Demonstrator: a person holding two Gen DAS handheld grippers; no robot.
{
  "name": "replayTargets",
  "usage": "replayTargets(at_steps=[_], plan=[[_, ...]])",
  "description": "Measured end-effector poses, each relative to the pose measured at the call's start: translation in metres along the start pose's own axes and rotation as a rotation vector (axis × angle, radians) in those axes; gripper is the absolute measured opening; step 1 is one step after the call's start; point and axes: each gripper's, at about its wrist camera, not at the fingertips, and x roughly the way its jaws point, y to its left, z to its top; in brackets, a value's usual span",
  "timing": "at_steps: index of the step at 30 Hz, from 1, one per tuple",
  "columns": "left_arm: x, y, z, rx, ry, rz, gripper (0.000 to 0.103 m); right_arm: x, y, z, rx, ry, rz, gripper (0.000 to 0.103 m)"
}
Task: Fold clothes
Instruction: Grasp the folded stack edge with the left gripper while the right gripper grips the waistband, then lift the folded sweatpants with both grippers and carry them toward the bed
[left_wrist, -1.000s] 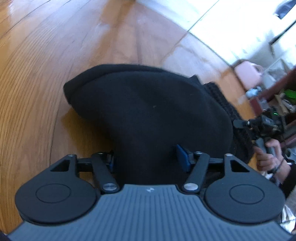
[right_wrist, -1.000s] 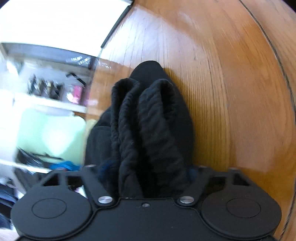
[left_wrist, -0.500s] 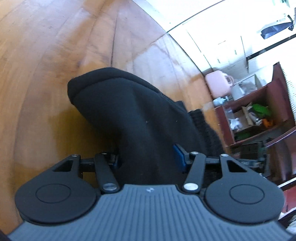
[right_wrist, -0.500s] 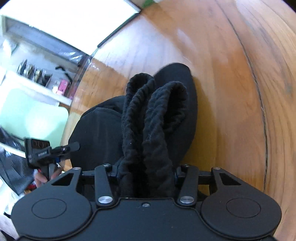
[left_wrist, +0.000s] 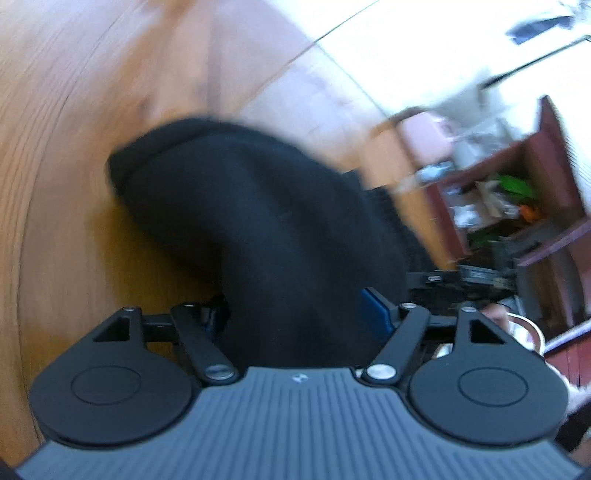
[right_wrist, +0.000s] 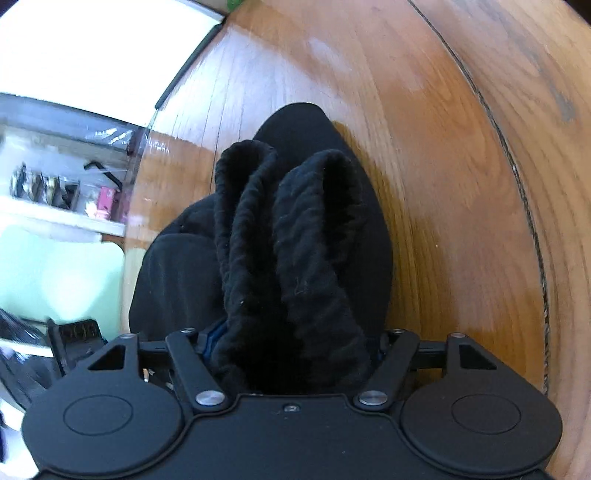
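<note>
On the wooden bench (right_wrist: 461, 184) lies the garment (left_wrist: 266, 229) — a black, thick item already doubled into a compact bundle. Each tool works one end of it, which keeps the bundle from unrolling while it is handled.

Left tool (left_wrist: 299, 314): the smooth end of the garment fills the gap between its fingers. The jaws have just been opening after a brief squeeze. The blue pad (left_wrist: 376, 312) on the right finger stands partly bare beside the cloth, so the grip reads as loosened, not pinching. The view is blurred, so contact at the left finger cannot be told.

Right tool (right_wrist: 291, 349): two ribbed folds (right_wrist: 288, 236) of the garment stand up between its fingers and fill the gap edge to edge. Its jaws have likewise just been opening with the cloth between them; whether the pads press the cloth cannot be told, as both are hidden by it.

Judgement: the stacked layers and the matched placement at opposite ends suggest a late fold or a final squaring of the bundle — both ends compressed together, then released. Thick layers of this kind tend to spring apart on release, so the folds may need a second press.

Beyond the bench edge a shelf (left_wrist: 517, 206) with clutter is visible.
</note>
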Motion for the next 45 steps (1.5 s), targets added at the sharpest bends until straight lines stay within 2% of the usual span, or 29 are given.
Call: replayTargets(at_steps=[6, 7, 8, 10, 12, 13, 15, 18, 22, 25, 30, 33, 36, 37, 41, 42, 44, 45], plan=[[0.005, -0.024, -0.008, 0.103, 0.009, 0.152, 0.074, -0.007, 0.019, -0.010, -0.114, -0.051, -0.087, 0.067], [0.006, -0.024, -0.009, 0.099, 0.000, 0.154, 0.073, -0.008, 0.023, -0.012, -0.129, -0.059, -0.104, 0.067], [0.006, -0.024, -0.010, 0.091, -0.010, 0.152, 0.071, -0.009, 0.023, -0.011, -0.139, -0.066, -0.121, 0.067], [0.004, -0.021, -0.012, 0.069, -0.041, 0.119, 0.052, -0.012, 0.025, -0.012, -0.156, -0.078, -0.140, 0.067], [-0.006, -0.021, -0.012, 0.060, -0.094, 0.052, 0.045, -0.016, 0.019, -0.013, -0.160, -0.086, -0.139, 0.067], [-0.011, -0.022, -0.013, 0.061, -0.125, 0.014, 0.044, -0.014, 0.021, -0.015, -0.169, -0.094, -0.132, 0.067], [-0.019, -0.030, -0.012, 0.074, -0.144, -0.025, 0.044, -0.010, 0.027, -0.019, -0.198, -0.111, -0.121, 0.065], [-0.019, -0.046, -0.014, 0.142, -0.143, 0.024, 0.044, -0.012, 0.032, -0.022, -0.223, -0.124, -0.128, 0.065], [-0.013, -0.051, -0.015, 0.149, -0.130, 0.094, 0.044, 0.003, 0.050, -0.023, -0.225, -0.132, -0.151, 0.065], [-0.014, -0.050, -0.015, 0.151, -0.131, 0.082, 0.044, 0.009, 0.054, -0.024, -0.205, -0.138, -0.172, 0.069], [-0.015, -0.049, -0.016, 0.147, -0.125, 0.081, 0.044, 0.012, 0.039, -0.024, -0.173, -0.139, -0.159, 0.074], [-0.016, -0.049, -0.017, 0.146, -0.119, 0.083, 0.044, 0.016, 0.032, -0.024, -0.173, -0.135, -0.146, 0.084], [-0.015, -0.052, -0.019, 0.156, -0.112, 0.097, 0.044, 0.018, 0.029, -0.023, -0.177, -0.142, -0.137, 0.084], [-0.015, -0.053, -0.019, 0.162, -0.110, 0.104, 0.044, 0.020, 0.032, -0.025, -0.184, -0.145, -0.149, 0.084], [-0.011, -0.052, -0.020, 0.161, -0.087, 0.146, 0.046, 0.019, 0.047, -0.034, -0.285, -0.175, -0.193, 0.062], [-0.007, -0.052, -0.020, 0.160, -0.063, 0.196, 0.049, 0.017, 0.053, -0.037, -0.313, -0.185, -0.213, 0.060], [-0.001, -0.049, -0.022, 0.159, -0.027, 0.287, 0.065, 0.018, 0.070, -0.045, -0.399, -0.202, -0.275, 0.058], [0.001, -0.047, -0.023, 0.159, -0.019, 0.323, 0.068, 0.020, 0.079, -0.049, -0.441, -0.208, -0.302, 0.058]])
